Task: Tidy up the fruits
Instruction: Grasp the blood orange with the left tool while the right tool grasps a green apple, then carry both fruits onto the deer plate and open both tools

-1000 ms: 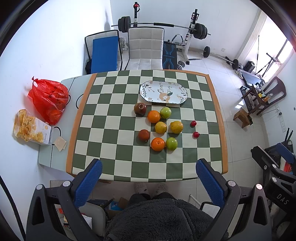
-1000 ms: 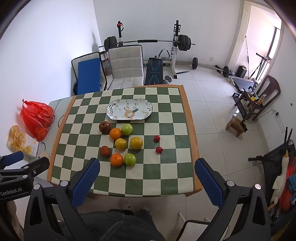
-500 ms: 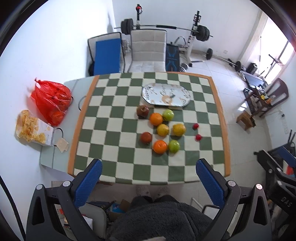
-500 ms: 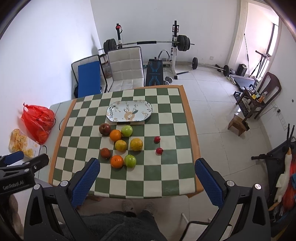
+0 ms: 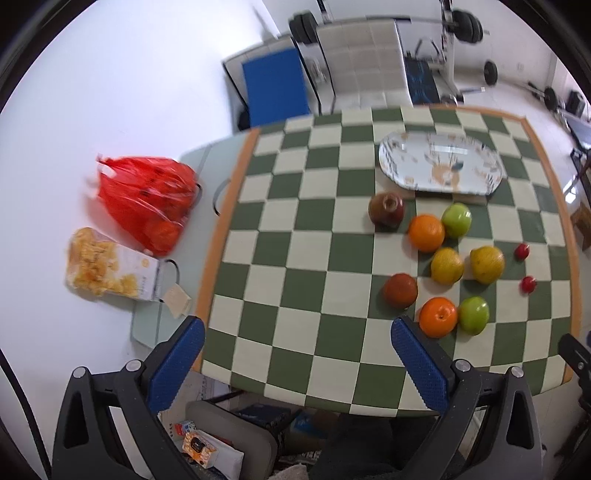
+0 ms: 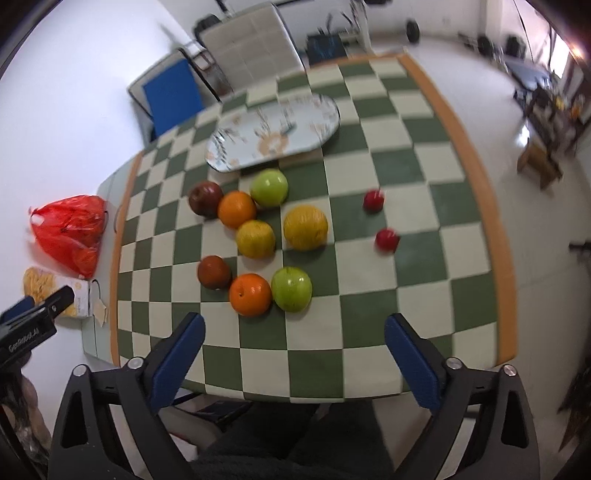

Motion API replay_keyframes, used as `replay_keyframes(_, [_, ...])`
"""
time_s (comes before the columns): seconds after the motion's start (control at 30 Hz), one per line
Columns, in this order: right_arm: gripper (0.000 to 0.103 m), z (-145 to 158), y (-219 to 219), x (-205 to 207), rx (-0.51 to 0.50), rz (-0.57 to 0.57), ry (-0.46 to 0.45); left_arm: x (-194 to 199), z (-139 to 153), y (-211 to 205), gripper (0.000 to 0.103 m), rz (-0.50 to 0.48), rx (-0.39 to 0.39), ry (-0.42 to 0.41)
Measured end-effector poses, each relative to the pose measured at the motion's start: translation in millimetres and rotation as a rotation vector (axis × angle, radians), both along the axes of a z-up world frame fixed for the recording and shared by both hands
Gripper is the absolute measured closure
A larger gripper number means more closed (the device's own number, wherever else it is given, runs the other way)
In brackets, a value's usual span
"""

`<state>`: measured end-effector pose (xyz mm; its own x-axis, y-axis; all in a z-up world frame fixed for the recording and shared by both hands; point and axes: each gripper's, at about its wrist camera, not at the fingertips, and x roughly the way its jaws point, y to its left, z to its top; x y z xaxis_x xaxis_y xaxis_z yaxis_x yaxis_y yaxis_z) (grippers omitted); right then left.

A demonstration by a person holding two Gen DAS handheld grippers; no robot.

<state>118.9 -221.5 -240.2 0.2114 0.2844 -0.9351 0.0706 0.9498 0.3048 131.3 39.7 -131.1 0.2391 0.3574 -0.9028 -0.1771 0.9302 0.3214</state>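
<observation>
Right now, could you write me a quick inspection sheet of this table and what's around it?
Surface: checkered table, orange border.
Job's things: plate bare; ten fruits on the cloth beside it: two oranges, two green apples, two yellow citrus, two dark red fruits, two small red fruits.
Clutter: red bag and snack box on a side surface.
Grippers: left hand-held gripper open, empty; right hand-held gripper open, empty, both short of the fruit.
Cables: nothing seen.
Surroundings: chairs, barbell rack, tiled floor.
</observation>
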Motion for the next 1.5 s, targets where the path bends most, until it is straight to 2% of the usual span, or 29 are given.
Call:
replay_keyframes(0.07, [0.006,-32.8,1.3,11.2,0.008,-0.041,0.036,20.4,-35.0,5.7,0.000,-0.003,-0.062,0.065])
replay_keyframes(0.1, [0.006,-46.3,2.8,16.6,0.004,-0.055,0.061,18.3,-51.5,7.4,0.000,-0.004,-0.091,0.093])
replay_keyframes(0.23, [0.015,-102.0,10.9,33.9,0.043,-0.111,0.190,54.8,-120.0,10.8,0.007,0.007,-0.259,0.246])
replay_keyframes(0.3, [0.021,-120.4,16.9,38.4,0.061,-0.128,0.239,66.7,-147.0,9.2,0.014,0.009,-0.321,0.307])
replay_keyframes(0.4, [0.024,-146.5,25.9,45.3,0.062,-0.149,0.295,83.6,-190.4,4.0,0.015,0.020,-0.426,0.401])
replay_keyframes(0.57, [0.029,-175.2,34.4,56.5,0.099,-0.193,0.347,95.0,-234.5,-7.5,0.030,0.017,-0.528,0.487])
replay_keyframes(0.6, [0.030,-180.6,37.0,58.5,0.103,-0.192,0.356,94.9,-238.4,-9.6,0.033,0.009,-0.534,0.490])
replay_keyframes(0.63, [0.036,-186.6,40.1,59.9,0.106,-0.185,0.366,94.0,-242.7,-13.7,0.038,-0.011,-0.543,0.495])
replay_keyframes(0.67, [0.042,-191.8,42.9,60.6,0.114,-0.180,0.380,92.9,-244.9,-16.9,0.050,-0.029,-0.551,0.498])
replay_keyframes(0.73, [0.042,-195.8,45.5,59.4,0.130,-0.181,0.389,93.6,-247.8,-25.7,0.050,-0.081,-0.517,0.494])
replay_keyframes(0.83, [0.042,-193.1,45.3,55.0,0.065,-0.173,0.386,86.2,-242.2,-31.9,0.050,-0.168,-0.418,0.467])
replay_keyframes(0.97, [0.042,-195.2,42.1,51.8,0.083,-0.187,0.398,81.7,-243.9,-36.6,0.050,-0.211,-0.397,0.456])
replay_keyframes(1.17, [0.043,-204.2,53.4,50.8,0.052,-0.151,0.416,74.7,-245.7,-38.4,0.050,-0.212,-0.406,0.441])
replay_keyframes(1.3, [0.043,-199.3,62.8,50.5,0.004,-0.142,0.397,63.8,-240.5,-27.9,0.051,-0.204,-0.416,0.428])
replay_keyframes(1.4, [0.043,-184.3,64.7,49.3,0.037,-0.145,0.382,56.7,-223.2,-23.1,0.051,-0.197,-0.448,0.404])
replay_keyframes(1.5, [0.043,-151.5,60.8,58.1,0.085,-0.131,0.333,56.5,-187.4,-19.5,0.051,-0.196,-0.498,0.355])
